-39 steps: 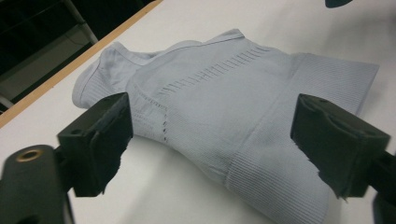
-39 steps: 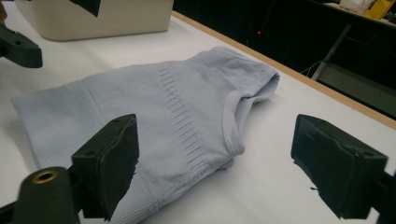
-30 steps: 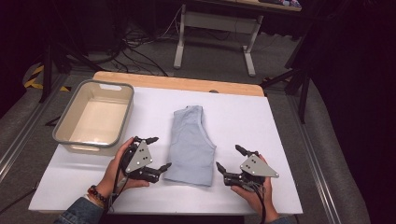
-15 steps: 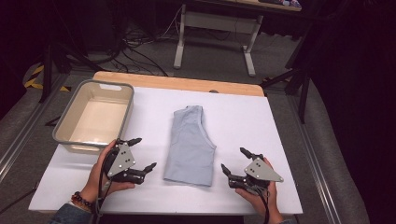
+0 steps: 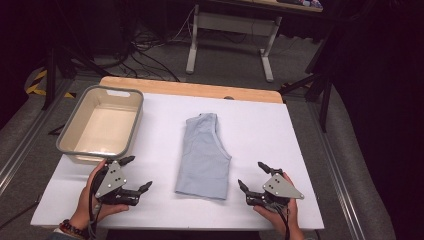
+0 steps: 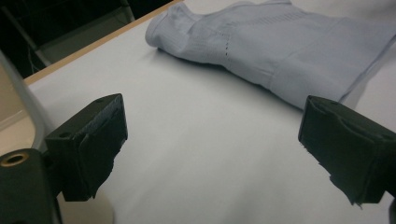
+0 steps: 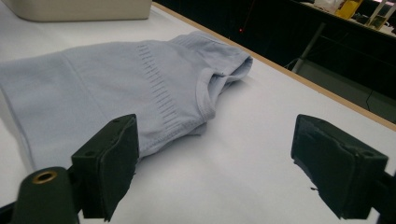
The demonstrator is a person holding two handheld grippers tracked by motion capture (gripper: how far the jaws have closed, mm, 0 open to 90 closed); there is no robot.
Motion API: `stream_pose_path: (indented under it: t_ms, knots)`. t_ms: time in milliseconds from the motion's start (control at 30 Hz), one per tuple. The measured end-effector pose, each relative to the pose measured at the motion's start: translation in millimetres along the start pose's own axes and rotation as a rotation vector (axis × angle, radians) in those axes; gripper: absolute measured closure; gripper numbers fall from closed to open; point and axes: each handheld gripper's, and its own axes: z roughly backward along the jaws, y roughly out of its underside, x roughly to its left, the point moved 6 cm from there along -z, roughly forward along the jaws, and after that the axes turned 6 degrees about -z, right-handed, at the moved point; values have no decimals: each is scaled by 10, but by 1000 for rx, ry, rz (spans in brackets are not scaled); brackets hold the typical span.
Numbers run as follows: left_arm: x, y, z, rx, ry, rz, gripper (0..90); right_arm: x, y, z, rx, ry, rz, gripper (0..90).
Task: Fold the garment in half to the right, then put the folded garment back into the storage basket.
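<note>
A folded light-blue garment (image 5: 204, 155) lies flat in the middle of the white table (image 5: 260, 130). My left gripper (image 5: 136, 174) rests near the front edge, to the garment's left, jaws wide open and empty. My right gripper (image 5: 254, 176) sits to the garment's right near the front edge, also open with nothing in it. In the left gripper view the garment (image 6: 280, 46) lies ahead beyond the gripper (image 6: 215, 144). In the right gripper view the garment (image 7: 116, 88) spreads ahead and left of the gripper (image 7: 217, 165).
A grey-rimmed beige bin (image 5: 75, 131) stands at the table's left, just behind my left hand. Its wall (image 7: 74, 9) appears at the top left of the right gripper view. A wooden strip (image 5: 200, 90) edges the table's far side. Table legs and cables lie beyond.
Both grippers have drawn back from the garment toward the front edge, the left one moving left and the right one moving right. The garment has stayed still.
</note>
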Motion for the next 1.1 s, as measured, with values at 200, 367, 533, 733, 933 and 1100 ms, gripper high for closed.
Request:
stream_pose_path:
  t_ms: [200, 367, 533, 733, 933, 1100]
  knots:
    - [28, 91, 70, 21, -17, 24, 87, 13, 45, -13, 16, -11, 19, 159]
    - [58, 149, 100, 39, -36, 31, 81, 6, 56, -41, 22, -17, 17, 160]
    - [62, 171, 117, 45, -34, 34, 77, 8, 44, -66, 20, -21, 16, 160]
    - [60, 171, 140, 44, -32, 33, 76, 4, 41, -91, 23, -23, 14, 160]
    - [53, 176, 151, 44, -30, 45, 76, 4, 55, -126, 44, -7, 21, 162]
    - [51, 179, 154, 46, -34, 49, 81, -40, 60, -150, 42, -9, -17, 166]
